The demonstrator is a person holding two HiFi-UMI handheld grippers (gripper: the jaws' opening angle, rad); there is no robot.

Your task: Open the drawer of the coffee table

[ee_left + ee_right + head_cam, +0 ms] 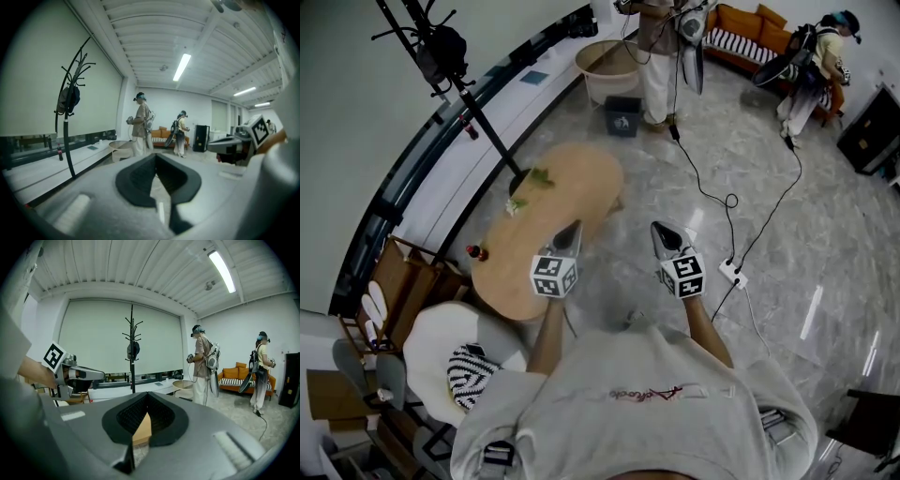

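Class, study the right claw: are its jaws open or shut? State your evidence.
Shut. The right gripper view shows the right claw with dark pads meeting at the tips, nothing between them.

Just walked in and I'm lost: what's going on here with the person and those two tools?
A person holds a left gripper and a right gripper out in front, both shut and empty. The wooden coffee table lies just ahead, untouched; its drawer is not in view. Other people stand farther back.

Grey sweatshirt (pixel 609 441) with red script; left gripper (pixel 574 227) and right gripper (pixel 660 229) silver, cube-marked.
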